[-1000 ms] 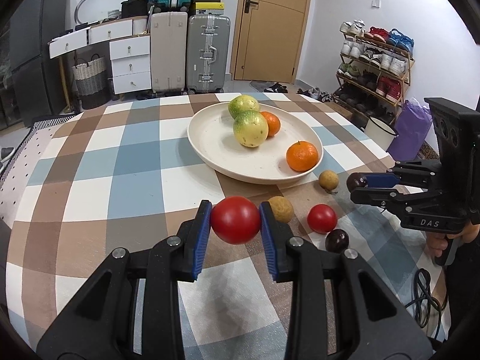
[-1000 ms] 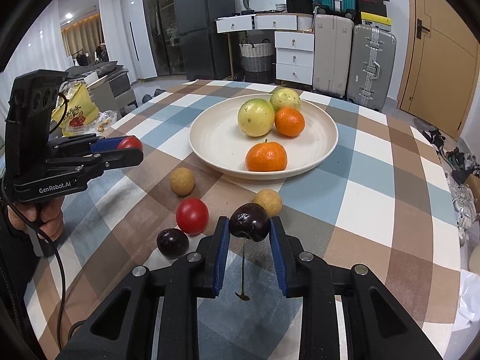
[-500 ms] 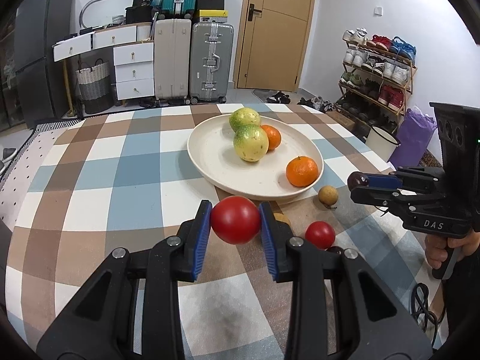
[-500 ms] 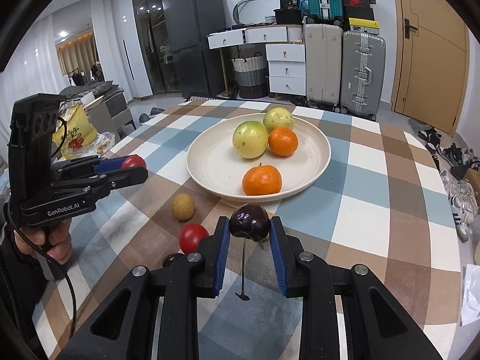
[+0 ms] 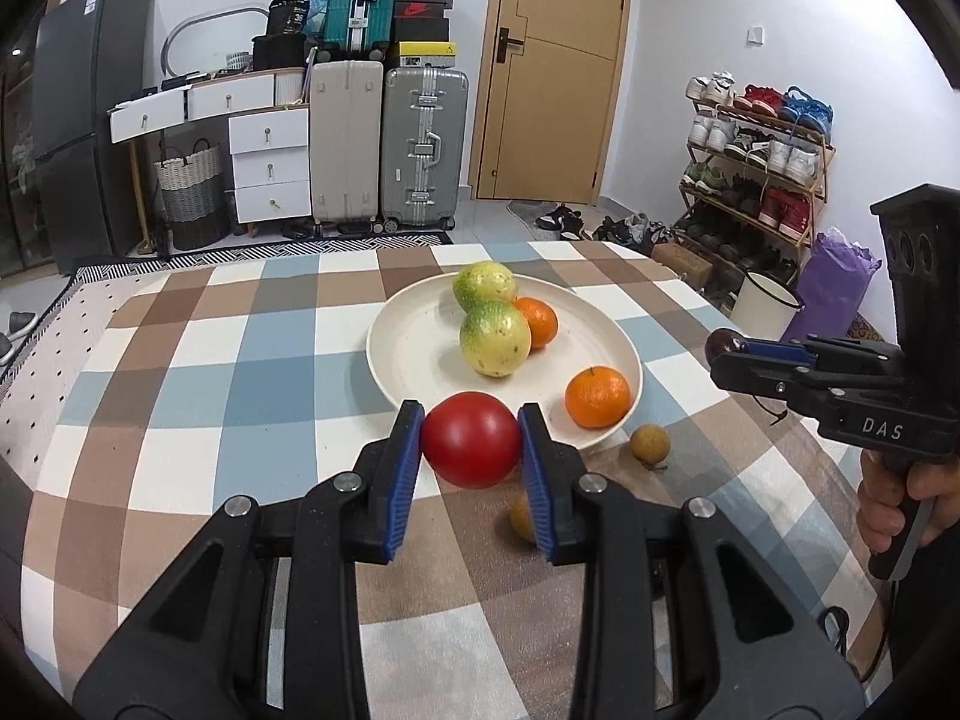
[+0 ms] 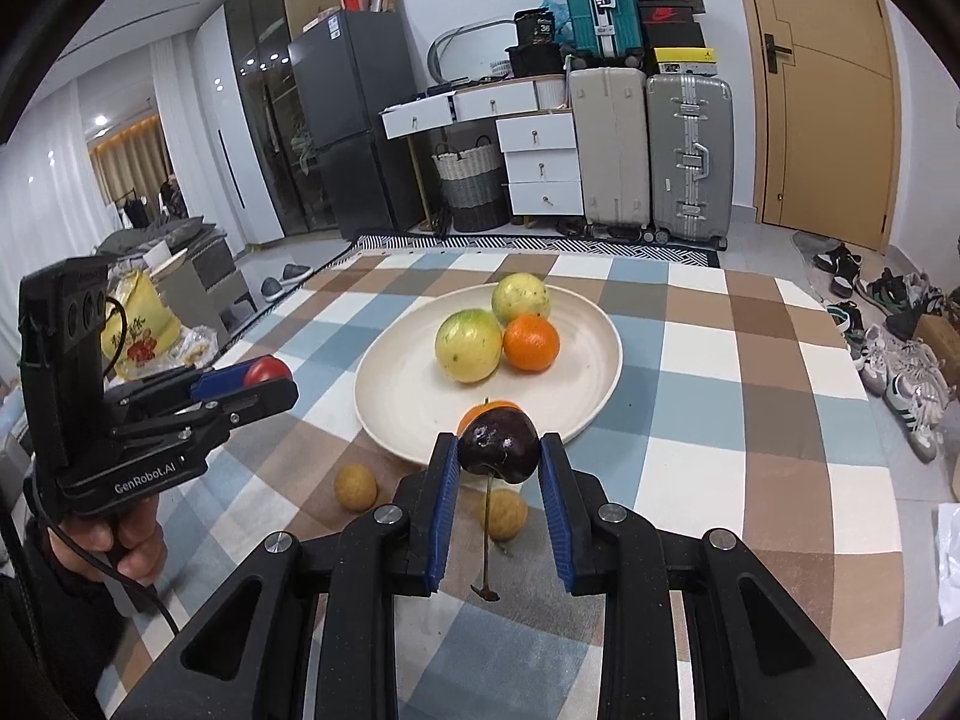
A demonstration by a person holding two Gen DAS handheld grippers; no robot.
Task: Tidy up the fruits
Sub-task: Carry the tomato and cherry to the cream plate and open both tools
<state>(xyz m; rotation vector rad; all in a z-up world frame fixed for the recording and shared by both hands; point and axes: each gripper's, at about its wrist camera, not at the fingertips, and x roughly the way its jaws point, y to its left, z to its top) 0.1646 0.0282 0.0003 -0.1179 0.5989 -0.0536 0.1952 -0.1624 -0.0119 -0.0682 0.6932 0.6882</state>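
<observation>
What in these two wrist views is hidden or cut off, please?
- Near orange, right wrist view: mostly behind the dark cherry in the right gripper.
- One longan, left wrist view: partly behind the left gripper holding the red tomato.
- Table's near edge: hidden below both grippers.

Both grippers have risen from the worktop [image 5: 198, 372] and come nearer the plate [image 5: 396, 360]. The left gripper [image 5: 471, 450] now carries its red tomato [image 5: 471, 447] just before the plate's rim. The right gripper [image 6: 498, 462] lifted its dark cherry [image 6: 498, 441], hiding part of the front orange [image 6: 489, 407] on the plate.
</observation>
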